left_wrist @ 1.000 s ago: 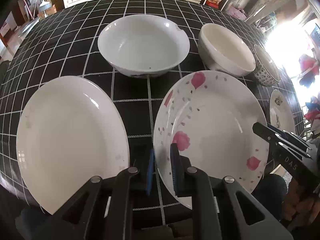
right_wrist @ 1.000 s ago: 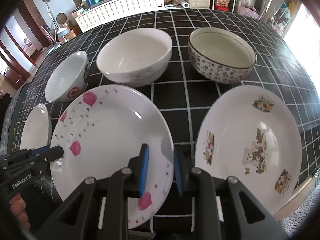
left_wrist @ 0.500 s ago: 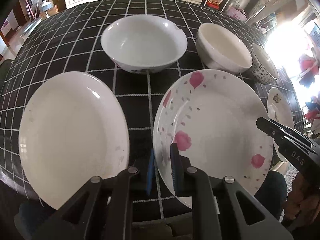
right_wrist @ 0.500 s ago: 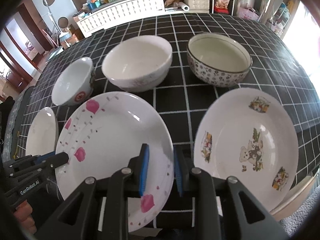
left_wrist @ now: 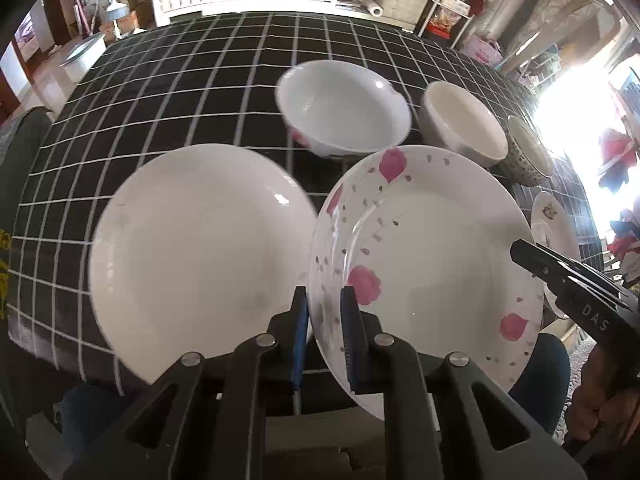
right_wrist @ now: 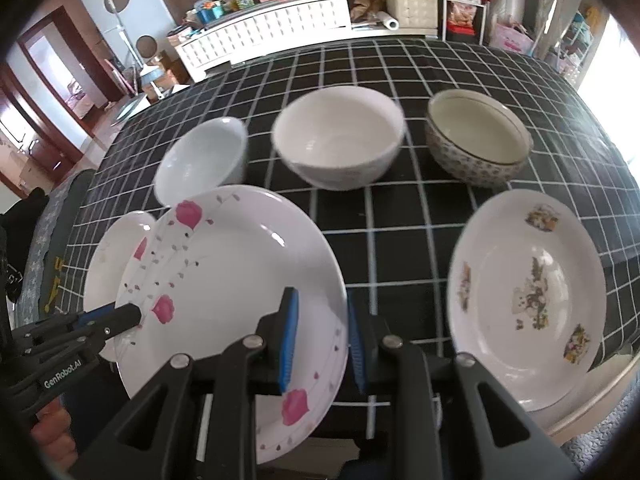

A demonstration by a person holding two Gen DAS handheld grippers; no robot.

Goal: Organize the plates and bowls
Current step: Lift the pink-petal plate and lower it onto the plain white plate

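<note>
White pink-flowered plate (left_wrist: 432,248) raised above black checked tablecloth (left_wrist: 180,92), rim clamped by left gripper (left_wrist: 323,336) and right gripper (right_wrist: 320,336). 3 bowls: white bowl (right_wrist: 340,140), patterned bowl (right_wrist: 476,144), small bowl (right_wrist: 200,160), all empty. Plain plate (left_wrist: 200,248), cartoon plate (right_wrist: 524,292) empty.

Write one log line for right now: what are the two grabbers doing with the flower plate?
left gripper: shut on flower plate rim | right gripper: shut on opposite rim | plate: lifted, overlapping plain white plate

black checked tablecloth (left_wrist: 200,92), white cabinet (right_wrist: 272,28)
</note>
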